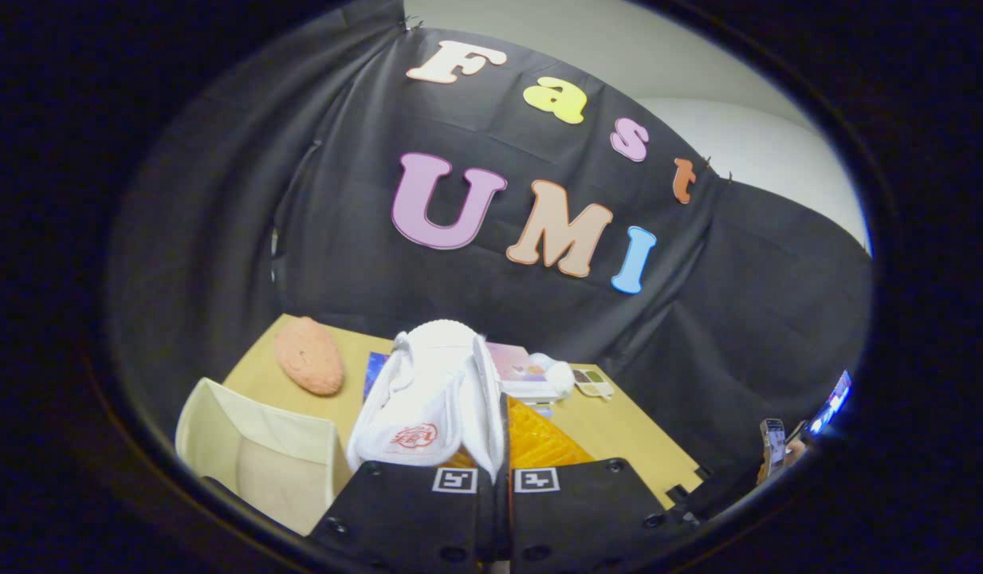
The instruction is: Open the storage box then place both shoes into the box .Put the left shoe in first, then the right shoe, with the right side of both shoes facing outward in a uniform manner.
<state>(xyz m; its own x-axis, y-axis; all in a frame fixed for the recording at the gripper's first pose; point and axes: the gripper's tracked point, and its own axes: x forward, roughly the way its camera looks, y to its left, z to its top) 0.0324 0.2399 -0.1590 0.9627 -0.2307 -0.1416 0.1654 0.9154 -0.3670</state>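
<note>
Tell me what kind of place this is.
Probably a staged recording booth: black cloth wall behind a wooden table, an open storage box, and the gripper shut on a white slipper.

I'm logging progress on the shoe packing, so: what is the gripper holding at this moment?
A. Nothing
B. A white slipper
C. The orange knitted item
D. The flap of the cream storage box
B: the gripper has its fingers closed together on the white slipper, lifted above the table, while the open cream storage box sits beside it.
</note>
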